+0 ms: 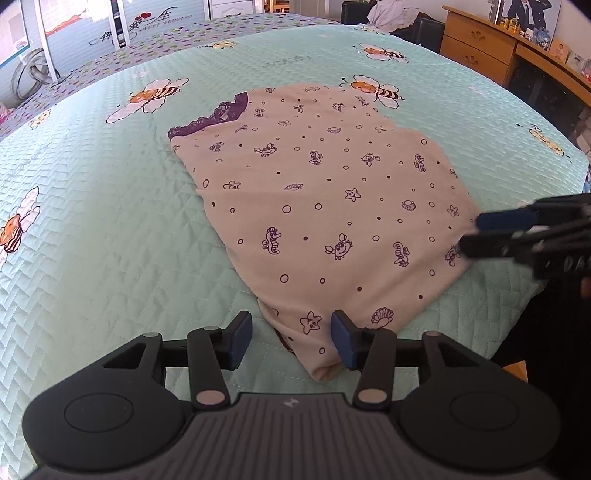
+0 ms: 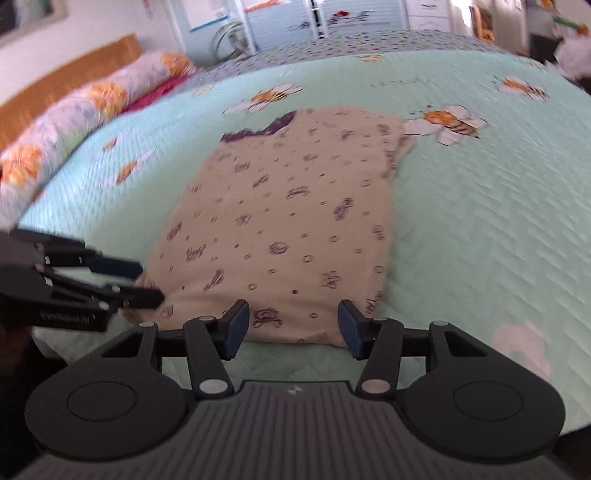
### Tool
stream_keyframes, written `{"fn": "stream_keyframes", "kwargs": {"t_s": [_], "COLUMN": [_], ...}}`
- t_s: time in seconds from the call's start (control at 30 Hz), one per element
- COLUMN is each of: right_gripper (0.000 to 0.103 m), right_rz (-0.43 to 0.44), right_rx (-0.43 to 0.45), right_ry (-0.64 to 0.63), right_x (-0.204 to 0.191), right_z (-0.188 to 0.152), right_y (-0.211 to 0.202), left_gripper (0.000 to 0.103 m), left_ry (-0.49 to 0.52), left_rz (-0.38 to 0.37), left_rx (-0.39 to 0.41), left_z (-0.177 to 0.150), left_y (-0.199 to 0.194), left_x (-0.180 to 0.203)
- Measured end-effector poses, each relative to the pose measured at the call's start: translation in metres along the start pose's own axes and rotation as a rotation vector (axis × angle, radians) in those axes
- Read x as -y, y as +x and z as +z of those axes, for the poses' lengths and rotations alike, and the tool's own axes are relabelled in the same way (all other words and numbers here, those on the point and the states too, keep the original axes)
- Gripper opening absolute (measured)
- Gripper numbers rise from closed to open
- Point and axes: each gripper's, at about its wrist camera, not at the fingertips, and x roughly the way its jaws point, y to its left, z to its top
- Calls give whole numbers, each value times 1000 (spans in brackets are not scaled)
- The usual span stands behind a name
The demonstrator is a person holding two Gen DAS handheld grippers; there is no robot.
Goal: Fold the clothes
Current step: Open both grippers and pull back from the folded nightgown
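A pale pink garment [image 1: 325, 192] printed with purple sea creatures lies flat and folded on the bed, its purple lace collar [image 1: 218, 116] at the far end. My left gripper [image 1: 291, 339] is open, and the garment's near corner sits between its blue pads. In the same view my right gripper [image 1: 471, 234] reaches in from the right to the garment's edge, jaws apart. In the blurred right wrist view the right gripper [image 2: 293, 328] is open over the near hem of the garment [image 2: 288, 214]. There the left gripper [image 2: 149, 282] sits at the garment's left corner.
A mint-green quilted bedspread [image 1: 92, 221] with bee prints covers the bed. A wooden dresser [image 1: 476, 48] stands at the back right. A flowered bolster [image 2: 74, 122] lies along the headboard on the left. Wardrobe doors [image 1: 147, 22] stand beyond the bed.
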Motion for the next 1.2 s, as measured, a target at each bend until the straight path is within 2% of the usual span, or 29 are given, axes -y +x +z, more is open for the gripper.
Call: {"fn": "stream_keyframes", "kwargs": {"t_s": [0.1, 0.2, 0.33, 0.43, 0.63, 0.73, 0.87, 0.93, 1.03, 1.13, 1.2], "right_gripper": [55, 56, 62, 62, 61, 61, 62, 62, 61, 62, 62], "right_rz": [-18, 34, 68, -14, -66, -25, 73, 76, -3, -33, -7], "right_rx": [21, 59, 24, -47, 6, 50, 71, 39, -32, -32, -33], "right_ry": [9, -10, -84, -86, 54, 51, 10, -18, -42, 18, 78], "right_x": [5, -7, -32, -26, 21, 15, -15, -25, -18, 11, 18], "right_z": [1, 7, 9, 3, -3, -1, 4, 4, -4, -13, -15], "right_y": [-7, -16, 3, 25, -5, -19, -10, 4, 22, 9, 7], "left_gripper": [52, 52, 54, 57, 60, 60, 60, 62, 63, 61, 59], "left_ry": [3, 6, 6, 2, -28, -32, -13, -4, -15, -17, -14], "left_rz": [8, 14, 21, 19, 18, -3, -35, -52, -59, -49, -45], "left_rx": [-2, -4, -4, -3, 17, 41, 40, 39, 33, 37, 42], "left_z": [0, 0, 0, -2, -10, -13, -19, -21, -28, -31, -32], "left_y": [1, 1, 0, -1, -16, -21, -10, -5, -7, -12, -14], "left_x": [1, 3, 3, 2, -5, -2, 3, 5, 1, -1, 0]}}
